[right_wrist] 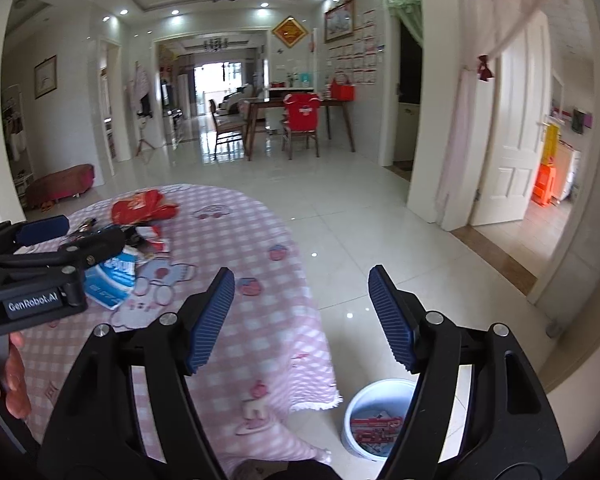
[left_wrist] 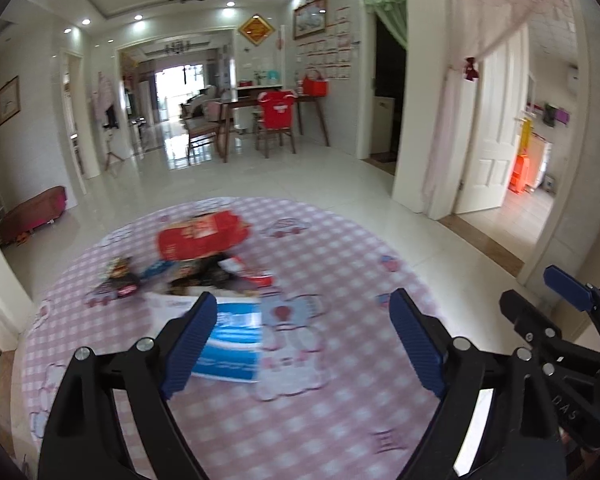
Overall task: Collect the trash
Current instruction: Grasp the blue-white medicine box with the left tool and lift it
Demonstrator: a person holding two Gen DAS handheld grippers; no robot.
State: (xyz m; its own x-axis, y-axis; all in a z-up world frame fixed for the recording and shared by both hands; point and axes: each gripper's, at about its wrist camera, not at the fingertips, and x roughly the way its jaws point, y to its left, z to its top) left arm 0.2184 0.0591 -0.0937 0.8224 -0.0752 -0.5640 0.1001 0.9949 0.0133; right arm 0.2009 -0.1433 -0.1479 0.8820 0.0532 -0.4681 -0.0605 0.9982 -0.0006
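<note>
A round table under a pink checked cloth (left_wrist: 340, 256) carries a heap of trash: a red bag (left_wrist: 200, 238), a blue-and-white packet (left_wrist: 232, 340) and dark snack wrappers (left_wrist: 120, 276), all blurred. My left gripper (left_wrist: 303, 300) hovers over the near side of the heap, open, with nothing between its pads. In the right wrist view the red bag (right_wrist: 144, 206) and the packet (right_wrist: 114, 276) lie far left. My right gripper (right_wrist: 302, 276) is open and empty above the table's right edge. On the floor below stands a white bucket (right_wrist: 374, 400) with a red wrapper (right_wrist: 376, 426) inside.
A person's hand (right_wrist: 12, 380) holds the left gripper's handle. White tiled floor (right_wrist: 360, 216) spreads beyond the table. A wooden dining table with chairs (right_wrist: 300, 120) stands at the back, a low red-brown bench (right_wrist: 60, 184) at left, an open white door (right_wrist: 512, 152) at right.
</note>
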